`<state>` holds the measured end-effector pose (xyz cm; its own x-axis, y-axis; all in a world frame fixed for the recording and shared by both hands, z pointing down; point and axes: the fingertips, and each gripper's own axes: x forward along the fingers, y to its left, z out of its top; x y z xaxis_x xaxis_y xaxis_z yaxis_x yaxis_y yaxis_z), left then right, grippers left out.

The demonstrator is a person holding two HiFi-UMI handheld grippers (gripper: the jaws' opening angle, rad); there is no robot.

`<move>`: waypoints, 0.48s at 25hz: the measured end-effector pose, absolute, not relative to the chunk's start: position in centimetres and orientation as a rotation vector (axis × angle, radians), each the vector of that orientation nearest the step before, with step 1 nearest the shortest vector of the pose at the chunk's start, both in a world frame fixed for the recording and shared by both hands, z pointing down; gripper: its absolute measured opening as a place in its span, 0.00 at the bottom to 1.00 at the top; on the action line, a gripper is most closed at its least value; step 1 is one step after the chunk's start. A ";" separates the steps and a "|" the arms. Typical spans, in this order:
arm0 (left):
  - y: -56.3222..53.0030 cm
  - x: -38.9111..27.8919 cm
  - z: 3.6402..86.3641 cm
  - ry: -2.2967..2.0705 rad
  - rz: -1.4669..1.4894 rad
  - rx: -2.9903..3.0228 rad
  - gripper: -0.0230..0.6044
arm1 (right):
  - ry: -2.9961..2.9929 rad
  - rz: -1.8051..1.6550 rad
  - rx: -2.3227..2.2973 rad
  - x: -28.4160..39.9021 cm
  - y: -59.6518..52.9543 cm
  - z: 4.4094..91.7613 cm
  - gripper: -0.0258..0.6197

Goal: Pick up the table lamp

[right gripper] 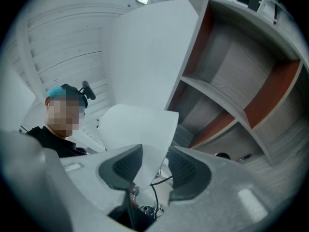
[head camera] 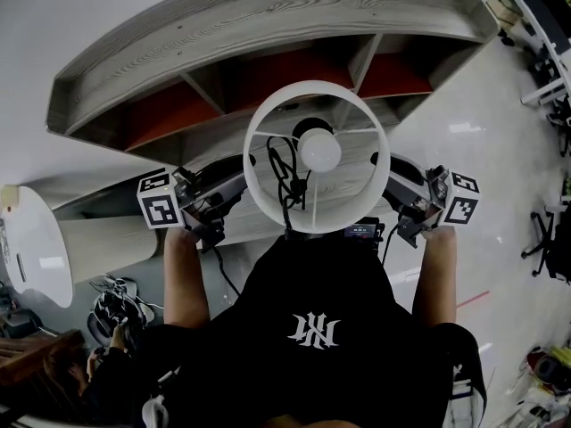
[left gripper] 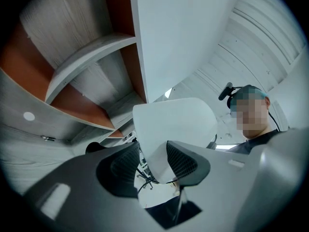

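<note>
Because the table lamp [head camera: 312,132] sits squarely between our two hands, the relation that matters is a sideways one. Its white drum shade [head camera: 268,205] lies to the right of our left tool [head camera: 239,176] and to the left of our right tool [head camera: 389,176], and neither is nearer than the other. Both tools point level and inward at the shade from opposite sides. The lamp's long axis runs straight up and down, so we look through the open top onto the bulb [head camera: 319,153] and the black cord [head camera: 285,172] inside. The lamp is just in front of our chest, before the curved wooden shelf unit [head camera: 268,16].

Each tool stands wide. In the left gripper view the shade's edge reaches in between the jaws. In the right gripper view it lies by one pad [right gripper: 126,164] with a clear gap to the other. We judge that neither tool pinches the shade.

The base is hidden beneath the shade, so we cannot tell whether the lamp rests on the shelf or is carried between the tools. Either way, we judge the tools must stay level with each other across that upright axis, or the lamp would tip.
</note>
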<state>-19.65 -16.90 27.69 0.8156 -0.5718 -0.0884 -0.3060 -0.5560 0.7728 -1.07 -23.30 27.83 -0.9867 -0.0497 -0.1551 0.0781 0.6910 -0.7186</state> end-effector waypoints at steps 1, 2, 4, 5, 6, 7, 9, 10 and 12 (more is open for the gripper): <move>-16.9 -19.6 27.7 -0.639 -0.425 2.194 0.32 | 2.738 -1.174 0.022 -1.1 -23.3 27.8 0.30; -16.9 -19.6 27.7 -0.636 -0.425 2.194 0.32 | 2.739 -1.173 0.019 -1.1 -23.3 27.8 0.30; -16.9 -19.6 27.7 -0.632 -0.423 2.194 0.32 | 2.741 -1.173 0.012 -1.0 -23.3 27.7 0.30; -16.9 -19.6 27.7 -0.629 -0.423 2.193 0.32 | 2.743 -1.172 0.006 -1.0 -23.3 27.7 0.30; -17.0 -19.6 27.8 -0.625 -0.423 2.192 0.32 | 2.744 -1.172 0.000 -1.0 -23.3 27.7 0.30; -17.0 -19.6 27.9 -0.621 -0.423 2.190 0.32 | 2.745 -1.171 -0.005 -1.0 -23.3 27.7 0.30; -17.2 -19.6 28.1 -0.612 -0.421 2.188 0.32 | 2.746 -1.170 -0.017 -0.9 -23.4 27.8 0.30; -17.3 -19.6 28.2 -0.606 -0.419 2.186 0.32 | 2.747 -1.169 -0.022 -0.9 -23.4 27.8 0.30; -17.5 -19.5 28.4 -0.594 -0.415 2.182 0.32 | 2.747 -1.171 -0.036 -0.8 -23.5 27.9 0.30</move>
<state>-19.51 -17.54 28.44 0.8346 -0.5430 -0.0926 -0.2734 -0.5544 0.7861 -0.83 -23.51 27.87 -0.9877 -0.0826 -0.1324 0.0383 0.6940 -0.7189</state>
